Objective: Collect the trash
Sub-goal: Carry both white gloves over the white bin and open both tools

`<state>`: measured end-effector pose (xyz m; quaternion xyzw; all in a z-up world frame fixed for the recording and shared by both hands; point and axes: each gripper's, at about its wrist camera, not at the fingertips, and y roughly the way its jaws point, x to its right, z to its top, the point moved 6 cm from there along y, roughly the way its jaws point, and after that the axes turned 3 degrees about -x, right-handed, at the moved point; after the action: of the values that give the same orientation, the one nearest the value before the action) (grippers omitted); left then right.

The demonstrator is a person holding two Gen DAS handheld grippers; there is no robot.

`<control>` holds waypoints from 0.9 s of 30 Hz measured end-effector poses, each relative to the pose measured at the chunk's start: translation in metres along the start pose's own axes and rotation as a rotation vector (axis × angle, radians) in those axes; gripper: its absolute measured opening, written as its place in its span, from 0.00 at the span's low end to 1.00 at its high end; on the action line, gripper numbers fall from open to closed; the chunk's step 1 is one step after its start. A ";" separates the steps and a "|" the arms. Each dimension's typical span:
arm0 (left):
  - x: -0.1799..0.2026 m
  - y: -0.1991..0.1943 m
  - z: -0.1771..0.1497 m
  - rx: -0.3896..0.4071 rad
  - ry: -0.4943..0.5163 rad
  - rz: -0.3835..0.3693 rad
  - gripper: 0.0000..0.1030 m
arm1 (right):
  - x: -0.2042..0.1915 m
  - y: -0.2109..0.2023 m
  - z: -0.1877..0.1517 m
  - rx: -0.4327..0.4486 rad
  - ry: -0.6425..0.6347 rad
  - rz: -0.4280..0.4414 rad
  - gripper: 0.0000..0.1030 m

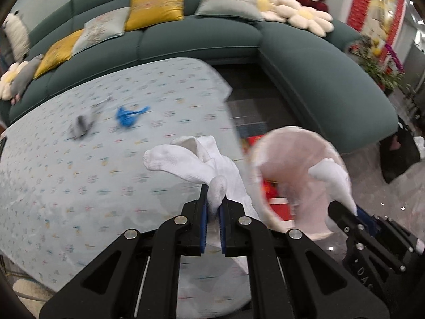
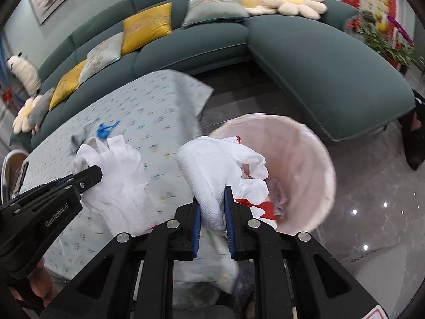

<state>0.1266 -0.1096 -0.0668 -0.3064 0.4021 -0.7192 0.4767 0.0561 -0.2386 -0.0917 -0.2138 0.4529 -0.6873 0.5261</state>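
My left gripper is shut on a white knit glove and holds it above the table's right end; it also shows in the right wrist view with the glove. My right gripper is shut on a second white glove, held at the rim of a pale pink trash bin on the floor. The bin holds red and white scraps. A blue scrap and a grey scrap lie on the table.
The table has a light blue patterned cloth. A dark green corner sofa with yellow and grey cushions wraps behind the table and bin. A dark object lies on the glossy floor at right. A phone-like object lies at the table's left edge.
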 end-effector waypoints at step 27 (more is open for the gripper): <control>0.095 0.025 0.039 -0.013 0.063 -0.150 0.38 | 0.073 0.009 0.019 0.026 0.146 -0.009 0.20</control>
<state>0.1358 -0.2146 -0.0646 -0.3156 0.3975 -0.7596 0.4068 0.0496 -0.3136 -0.1028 -0.1583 0.4799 -0.7093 0.4914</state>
